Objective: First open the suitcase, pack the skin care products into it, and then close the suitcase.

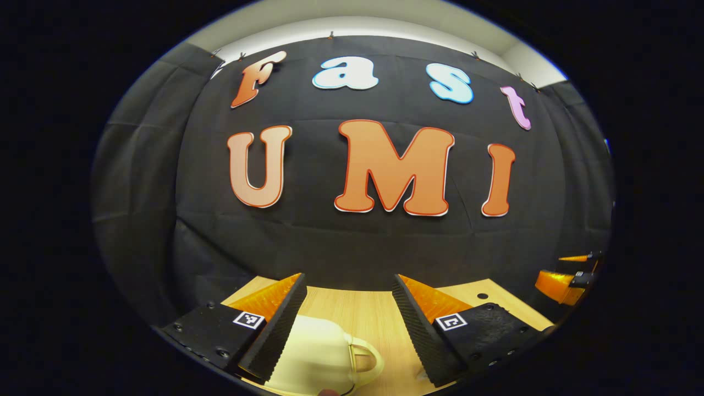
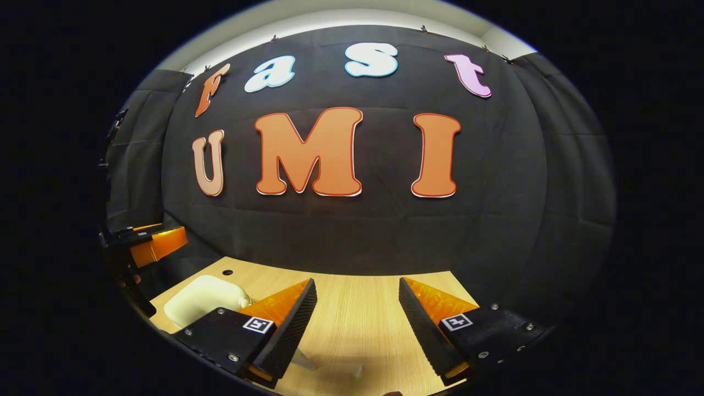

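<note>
A cream hard-shell suitcase [image 1: 316, 357] lies on the wooden table [image 1: 363, 313], lid down, with its handle [image 1: 367, 358] pointing right. My left gripper [image 1: 349, 280] hovers over it, open, the suitcase low between its fingers and nearer the left one. In the right gripper view the same suitcase [image 2: 201, 300] sits to the left, partly behind my left finger. My right gripper [image 2: 357, 283] is open over bare table [image 2: 357, 324] with nothing between its fingers. Small pale items [image 2: 303, 360] at the bottom edge are too cut off to identify.
The black cloth wall stands close behind the table's far edge. My right gripper [image 1: 566, 278] shows at the far right of the left gripper view, and my left gripper [image 2: 151, 242] at the far left of the right gripper view. A small hole [image 2: 227, 272] marks the tabletop.
</note>
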Demonstrator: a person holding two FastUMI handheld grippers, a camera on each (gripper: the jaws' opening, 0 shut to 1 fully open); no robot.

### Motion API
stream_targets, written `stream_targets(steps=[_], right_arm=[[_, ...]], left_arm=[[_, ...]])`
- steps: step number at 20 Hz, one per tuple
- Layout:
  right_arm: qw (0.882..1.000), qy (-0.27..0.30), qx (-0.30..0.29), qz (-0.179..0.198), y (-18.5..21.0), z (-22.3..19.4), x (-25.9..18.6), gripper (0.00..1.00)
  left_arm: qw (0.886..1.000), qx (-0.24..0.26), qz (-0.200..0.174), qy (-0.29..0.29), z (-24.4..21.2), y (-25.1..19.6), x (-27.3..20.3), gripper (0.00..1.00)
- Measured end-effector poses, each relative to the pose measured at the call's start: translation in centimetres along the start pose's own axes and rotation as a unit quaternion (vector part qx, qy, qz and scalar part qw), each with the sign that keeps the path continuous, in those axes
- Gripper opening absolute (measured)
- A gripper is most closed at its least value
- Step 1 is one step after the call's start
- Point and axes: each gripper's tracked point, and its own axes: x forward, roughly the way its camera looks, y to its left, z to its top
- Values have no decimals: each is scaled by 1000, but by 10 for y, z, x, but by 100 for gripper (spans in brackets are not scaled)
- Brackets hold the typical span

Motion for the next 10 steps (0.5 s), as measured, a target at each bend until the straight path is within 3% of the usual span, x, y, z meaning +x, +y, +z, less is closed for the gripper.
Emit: stream_targets(steps=[6, 10], right_arm=[[1000, 14, 5, -12, -14, -12, -5, 95], [999, 26, 11, -30, -31, -22, -11, 95]], left_arm=[[994, 103, -14, 24, -42, -19, -2, 96], [975, 211, -41, 53, -91, -38, -2, 98]])
